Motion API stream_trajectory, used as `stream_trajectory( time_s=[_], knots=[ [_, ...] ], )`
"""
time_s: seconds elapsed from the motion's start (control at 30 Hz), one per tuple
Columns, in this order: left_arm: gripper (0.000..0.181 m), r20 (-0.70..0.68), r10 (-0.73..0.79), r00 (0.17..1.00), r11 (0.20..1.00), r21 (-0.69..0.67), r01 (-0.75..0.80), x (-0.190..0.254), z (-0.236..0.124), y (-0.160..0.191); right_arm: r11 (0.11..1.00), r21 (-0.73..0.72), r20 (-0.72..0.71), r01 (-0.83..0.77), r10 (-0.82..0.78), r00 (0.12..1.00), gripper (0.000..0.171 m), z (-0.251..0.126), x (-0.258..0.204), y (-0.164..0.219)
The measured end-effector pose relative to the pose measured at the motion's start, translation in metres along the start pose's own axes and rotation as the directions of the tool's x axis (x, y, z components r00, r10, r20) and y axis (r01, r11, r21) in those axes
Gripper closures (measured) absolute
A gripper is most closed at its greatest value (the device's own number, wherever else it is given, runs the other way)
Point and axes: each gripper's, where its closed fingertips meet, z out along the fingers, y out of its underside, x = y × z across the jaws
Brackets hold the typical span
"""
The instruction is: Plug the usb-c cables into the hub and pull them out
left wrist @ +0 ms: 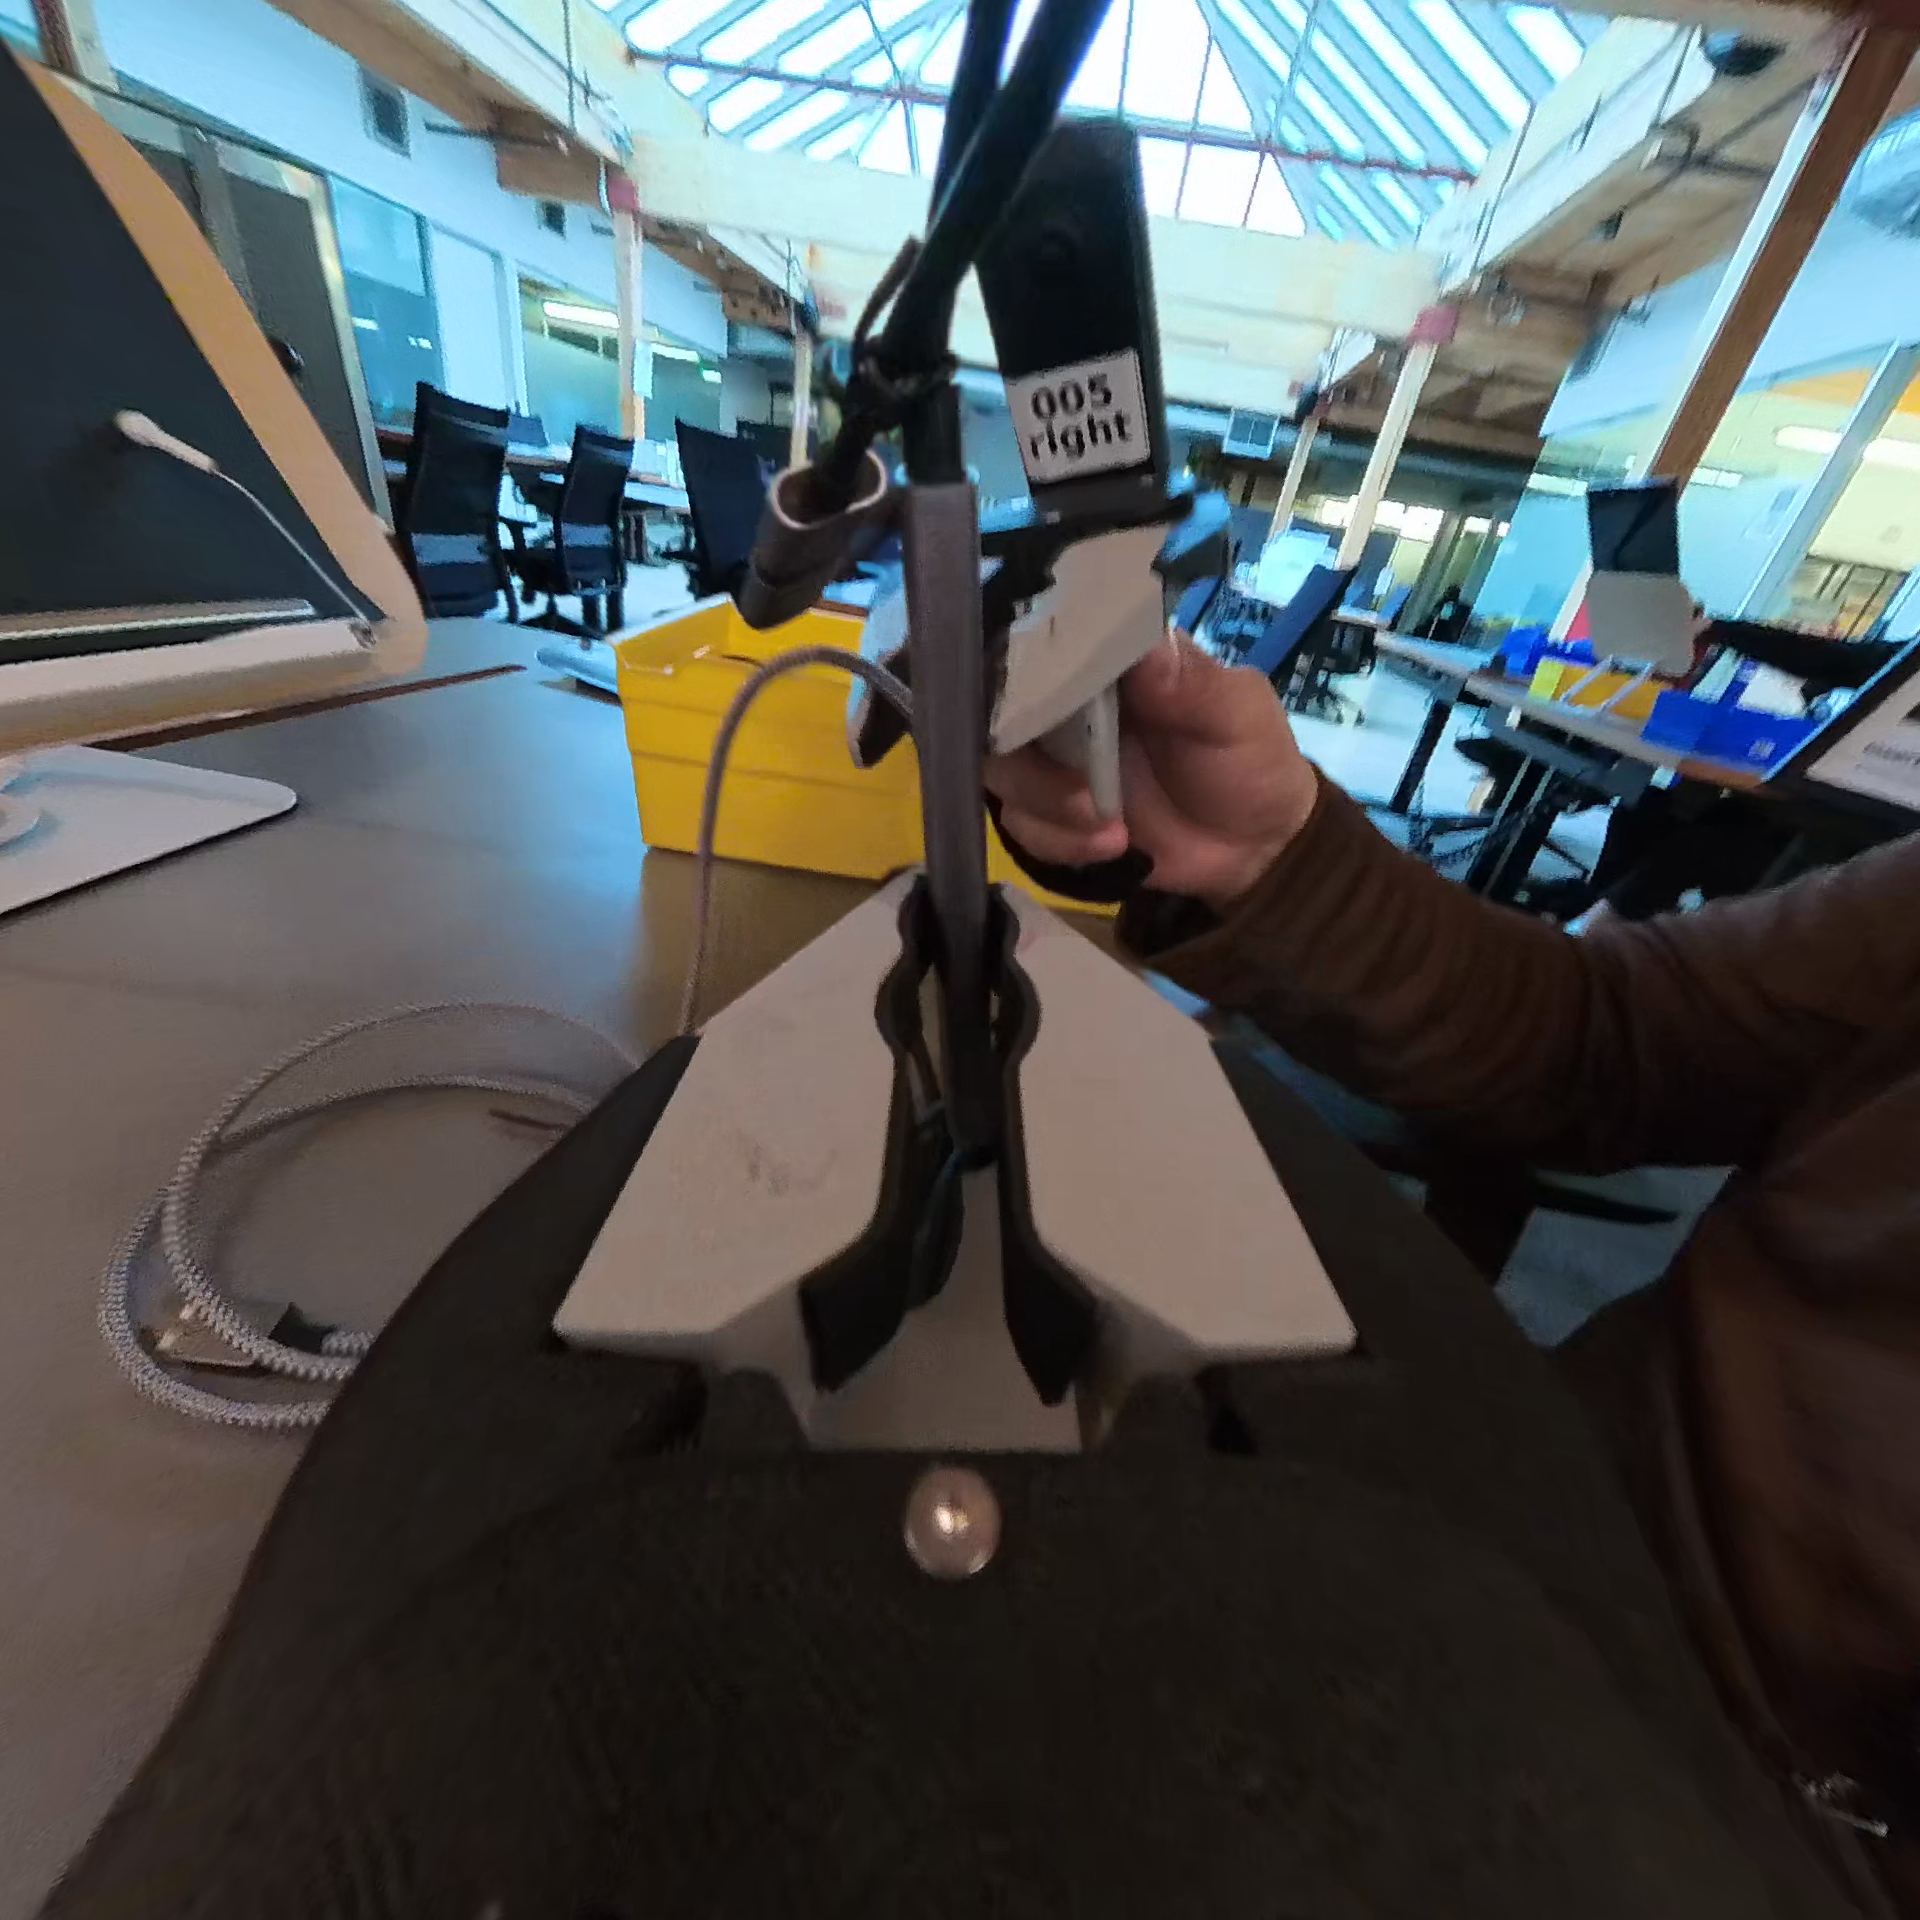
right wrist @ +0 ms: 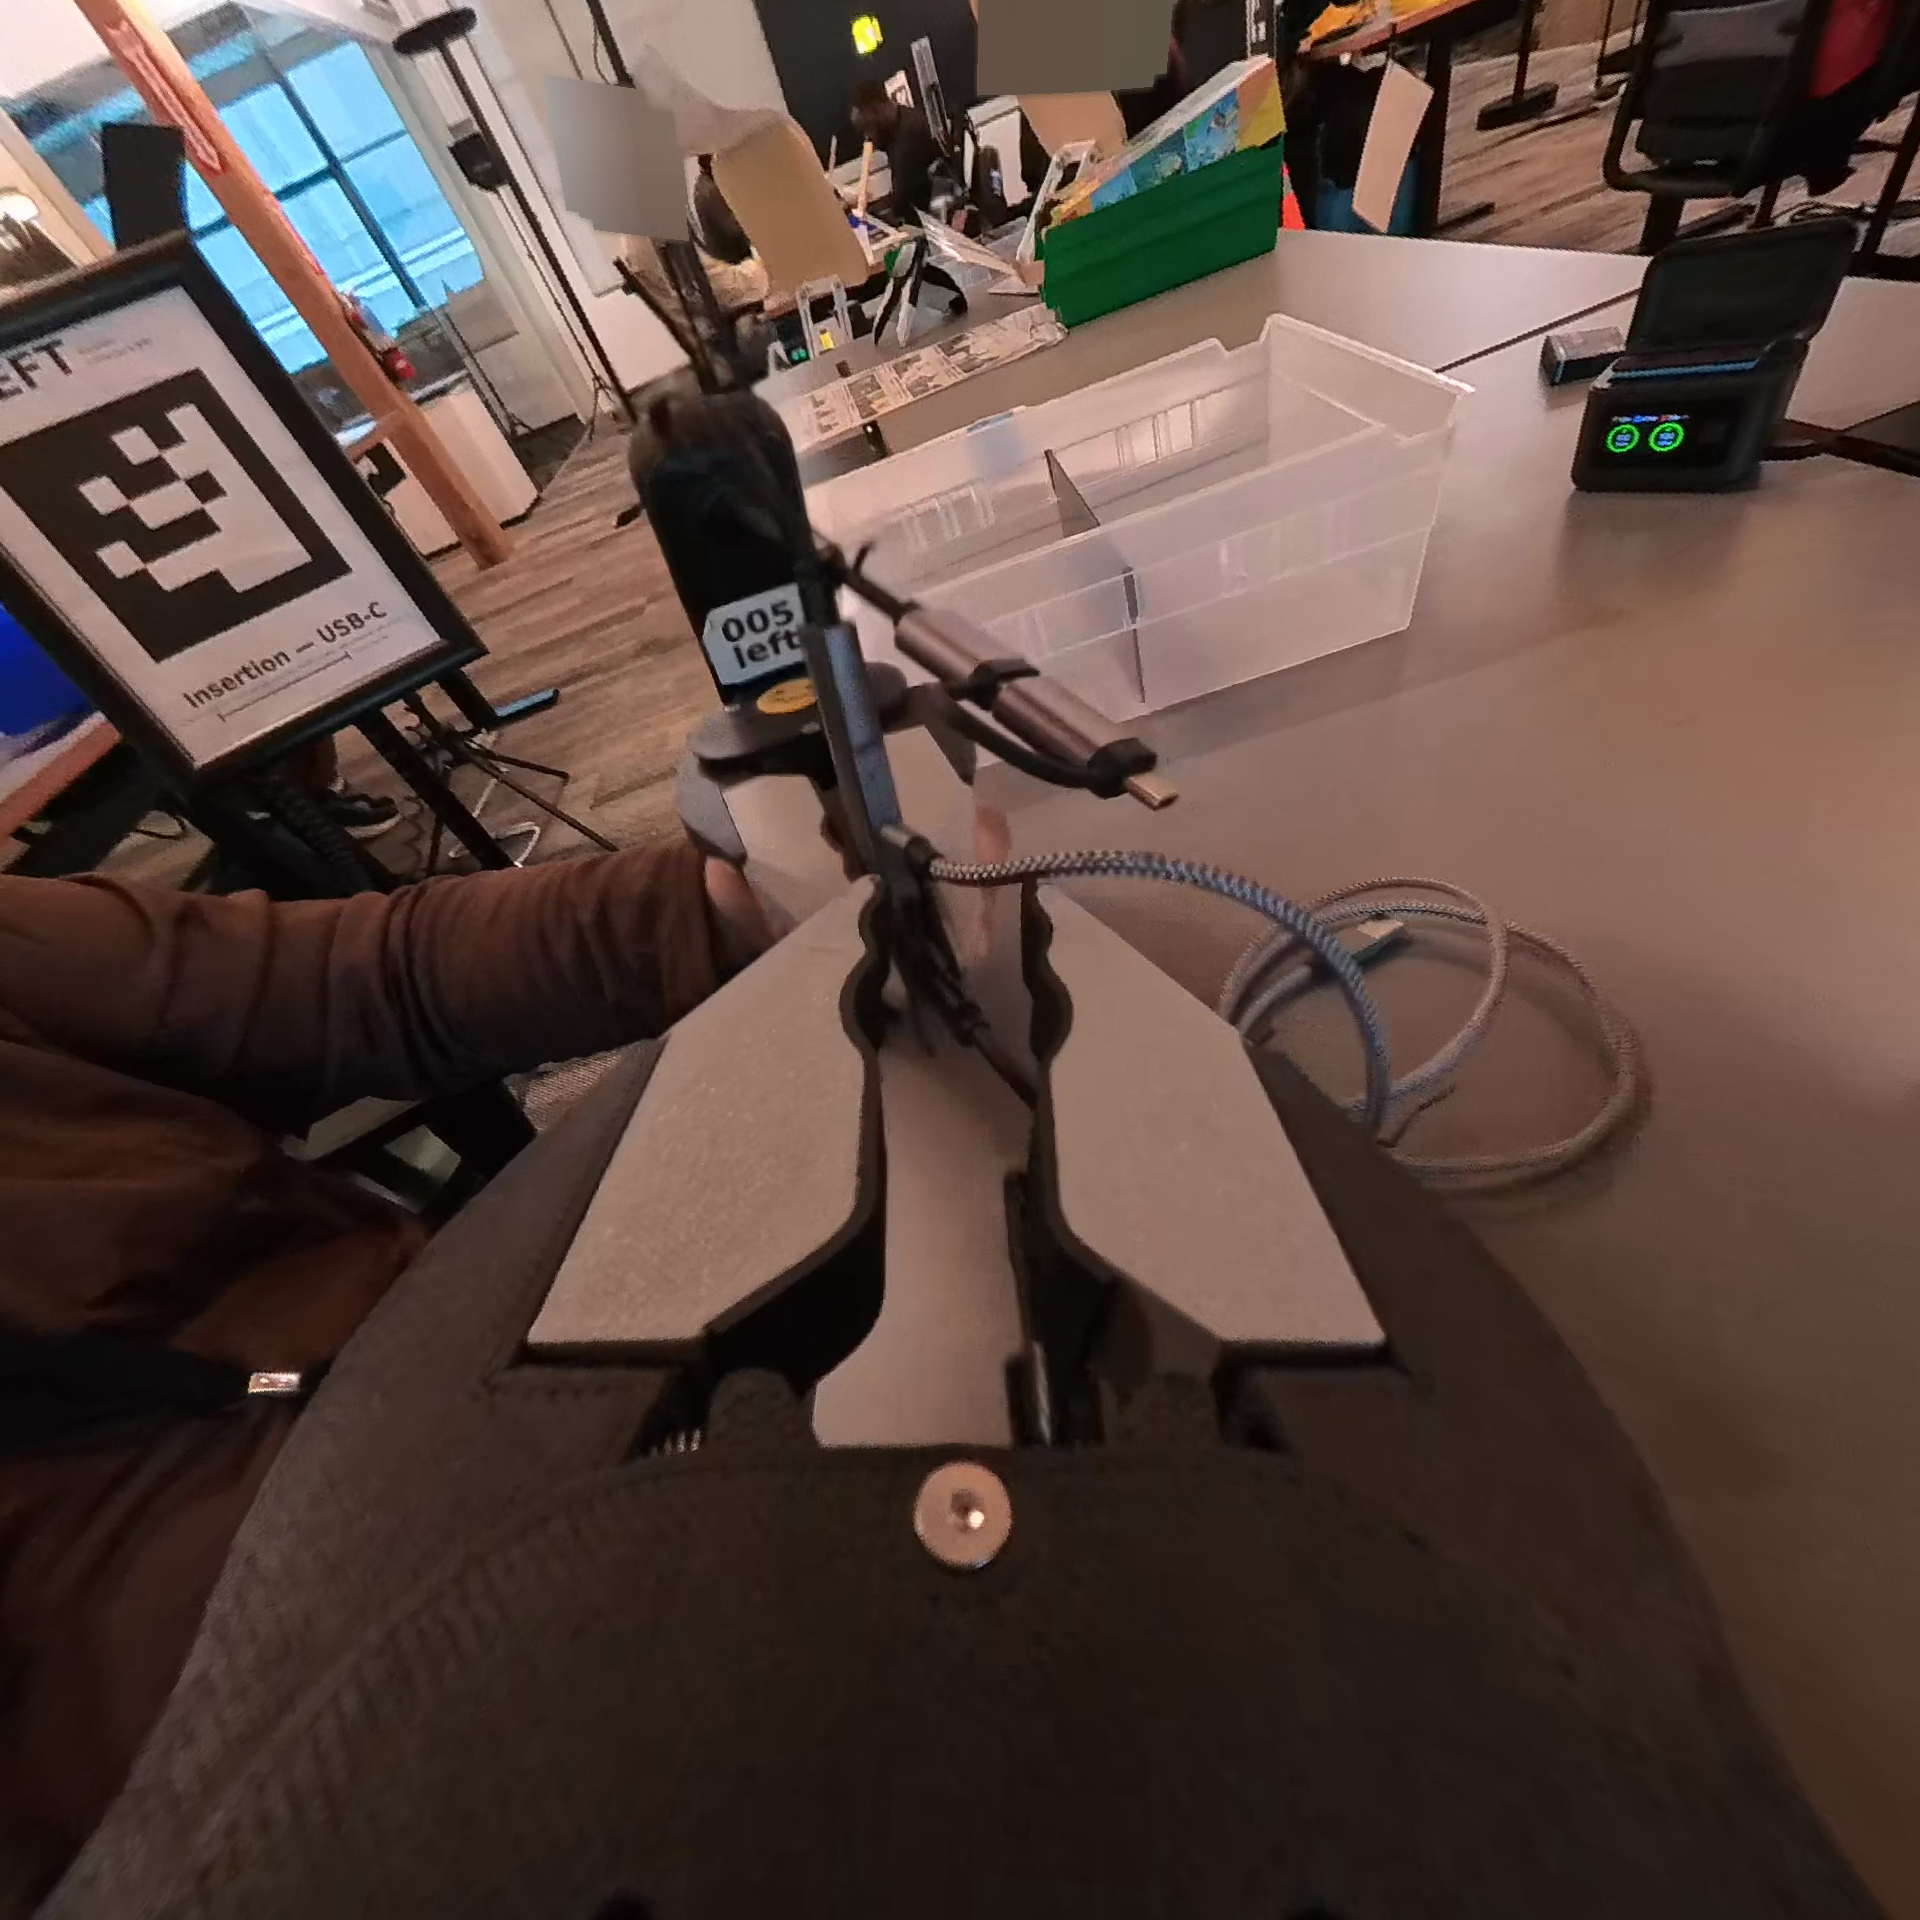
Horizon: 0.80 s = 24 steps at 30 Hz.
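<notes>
My left gripper (left wrist: 951,935) is shut on a slim grey hub (left wrist: 945,675) and holds it upright above the table. The hub also shows in the right wrist view (right wrist: 852,707). My right gripper (right wrist: 951,935) faces the hub, its jaws closed narrowly on the black usb-c plug (right wrist: 902,844) at the hub's edge. A grey braided cable (right wrist: 1143,868) runs from that plug to a loose coil on the table (right wrist: 1455,1039), which also shows in the left wrist view (left wrist: 260,1195). The hub's own black lead with grey connectors (right wrist: 1039,717) hangs free beside it.
A clear plastic bin (right wrist: 1195,540) stands behind the hub. A yellow bin (left wrist: 748,748) and a monitor (left wrist: 125,468) stand on the table (right wrist: 1558,1455). A framed sign (right wrist: 197,520) stands at the left. A black device with green lights (right wrist: 1683,416) sits far right. My left and right fingertips are right by each other. The monitor (left wrist: 125,468) is about 35 cm from both grippers' fingertips.
</notes>
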Motion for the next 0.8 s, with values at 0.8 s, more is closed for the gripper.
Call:
stream_trajectory(
  time_s=[0.8],
  knots=[
    [0.142, -0.037, 0.152, 0.988, 0.961, -0.227, -0.156, 0.021, 0.011, 0.032, 0.927, -0.270, -0.159, 0.259, -0.308, 0.938, 0.169, 0.006, -0.010, 0.019]
  ],
)
